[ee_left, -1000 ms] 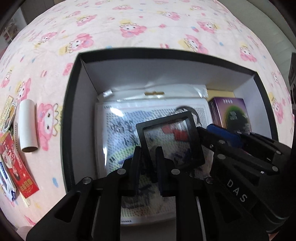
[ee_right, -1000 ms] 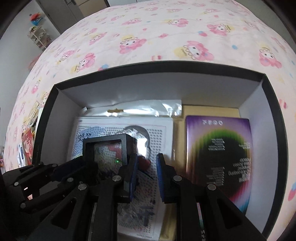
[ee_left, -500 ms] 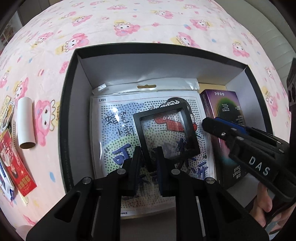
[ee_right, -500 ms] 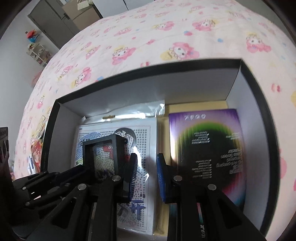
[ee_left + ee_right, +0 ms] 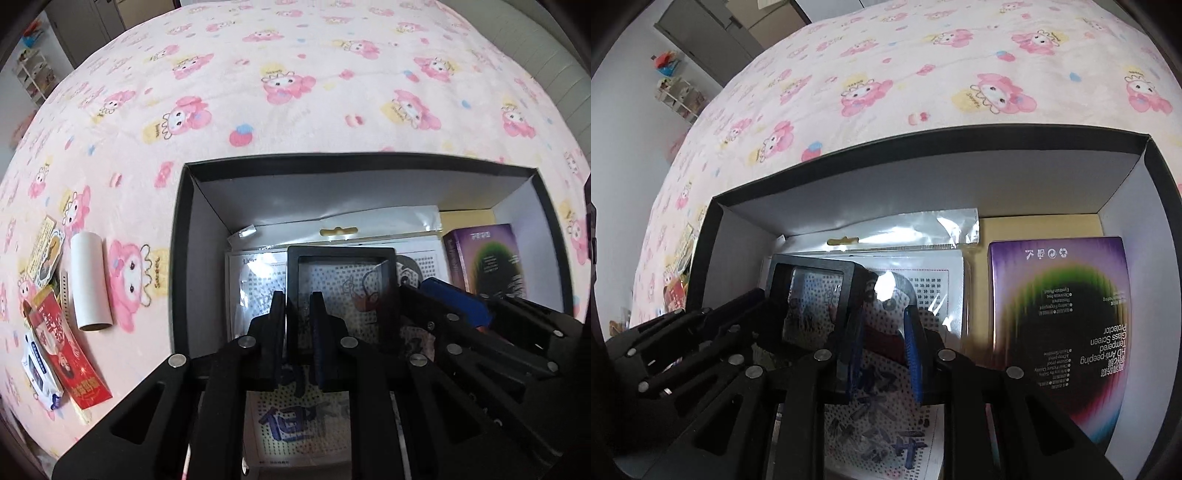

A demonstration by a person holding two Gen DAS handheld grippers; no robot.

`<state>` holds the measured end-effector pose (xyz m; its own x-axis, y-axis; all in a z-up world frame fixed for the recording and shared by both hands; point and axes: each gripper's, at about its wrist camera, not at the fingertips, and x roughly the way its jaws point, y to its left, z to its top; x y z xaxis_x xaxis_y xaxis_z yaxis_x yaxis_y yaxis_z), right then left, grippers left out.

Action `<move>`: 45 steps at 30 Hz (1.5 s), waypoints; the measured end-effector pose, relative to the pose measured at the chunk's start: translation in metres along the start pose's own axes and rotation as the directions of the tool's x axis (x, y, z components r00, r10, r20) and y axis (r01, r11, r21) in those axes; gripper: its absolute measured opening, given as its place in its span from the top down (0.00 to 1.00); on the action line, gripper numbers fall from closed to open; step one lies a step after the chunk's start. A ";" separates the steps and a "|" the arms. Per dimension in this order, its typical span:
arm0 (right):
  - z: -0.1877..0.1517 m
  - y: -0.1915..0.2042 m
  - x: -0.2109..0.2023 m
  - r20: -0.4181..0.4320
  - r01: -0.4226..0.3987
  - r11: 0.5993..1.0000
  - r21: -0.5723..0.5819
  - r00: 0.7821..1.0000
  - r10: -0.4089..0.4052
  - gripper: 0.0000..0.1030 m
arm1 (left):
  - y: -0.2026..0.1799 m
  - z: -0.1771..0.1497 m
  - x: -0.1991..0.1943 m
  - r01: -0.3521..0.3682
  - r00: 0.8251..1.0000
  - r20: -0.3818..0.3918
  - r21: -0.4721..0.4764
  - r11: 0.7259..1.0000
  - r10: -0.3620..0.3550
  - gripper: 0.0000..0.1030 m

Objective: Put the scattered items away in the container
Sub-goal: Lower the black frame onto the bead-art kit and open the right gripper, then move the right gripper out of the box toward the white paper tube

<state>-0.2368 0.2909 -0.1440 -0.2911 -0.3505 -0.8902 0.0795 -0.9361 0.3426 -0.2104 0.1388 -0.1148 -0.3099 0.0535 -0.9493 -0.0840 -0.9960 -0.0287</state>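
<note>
Right claw (image 5: 882,347) back beside frame, black square frame (image 5: 341,288) with clear pane

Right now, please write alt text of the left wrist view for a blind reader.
The left claw grips a black square frame over an open black box holding a bagged craft kit. A cardboard tube and red packet lie left on the pink blanket.

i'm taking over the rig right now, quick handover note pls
Left gripper: jaws shut on the black frame, held over the open black box.
Right gripper: jaws slightly apart, holding nothing, beside the frame inside the box.
Done: bead-kit bag and purple screen-protector box lie in the box.
Left: release the frame, then collect the cardboard tube, red packet, card and white pack from the blanket.
</note>
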 end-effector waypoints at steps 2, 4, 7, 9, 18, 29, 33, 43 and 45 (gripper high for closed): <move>-0.001 -0.003 -0.003 0.009 -0.009 1.000 0.010 1.000 0.009 0.81 | -0.004 0.003 -0.002 0.021 0.999 0.027 -0.007 1.000 -0.021 0.87; -0.002 -0.005 -0.005 0.011 0.015 1.000 0.021 1.000 -0.015 0.81 | -0.006 0.002 -0.008 0.043 0.998 0.051 -0.013 0.999 -0.042 0.87; 0.000 -0.005 0.000 0.002 0.042 0.998 0.039 0.999 -0.042 0.81 | -0.006 0.001 -0.012 0.053 0.996 0.066 -0.019 0.998 -0.052 0.87; 0.002 0.000 0.004 -0.006 0.035 0.999 0.028 0.999 -0.035 0.81 | -0.006 0.001 -0.013 0.048 0.996 0.070 -0.013 0.999 -0.047 0.87; 0.006 0.013 0.012 -0.001 -0.037 0.999 0.006 0.999 0.037 0.81 | -0.004 -0.008 -0.010 0.097 0.995 0.029 -0.021 0.995 -0.096 0.92; -0.013 0.004 -0.013 0.048 -0.004 1.000 0.012 0.999 0.004 0.80 | -0.016 -0.001 0.029 0.091 0.994 -0.060 -0.008 0.996 -0.092 0.92; -0.016 0.007 -0.012 0.052 0.023 1.000 -0.005 0.998 -0.023 0.80 | -0.018 0.004 0.024 0.128 0.991 -0.038 -0.002 0.992 -0.128 0.90; -0.043 0.042 -0.046 0.201 0.151 0.984 -0.096 0.971 -0.129 0.79 | -0.013 -0.033 -0.024 0.188 0.978 0.091 0.029 0.982 -0.189 0.85; -0.050 0.050 -0.053 0.234 0.179 0.977 -0.113 0.961 -0.149 0.79 | -0.007 -0.040 -0.035 0.201 0.973 0.108 0.040 0.979 -0.204 0.85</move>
<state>-0.1701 0.2610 -0.0942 -0.5145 -0.1910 -0.8360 0.1336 -0.9808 0.1418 -0.1615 0.1411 -0.0942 -0.3863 0.2629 -0.8841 -0.1819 -0.9614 -0.2064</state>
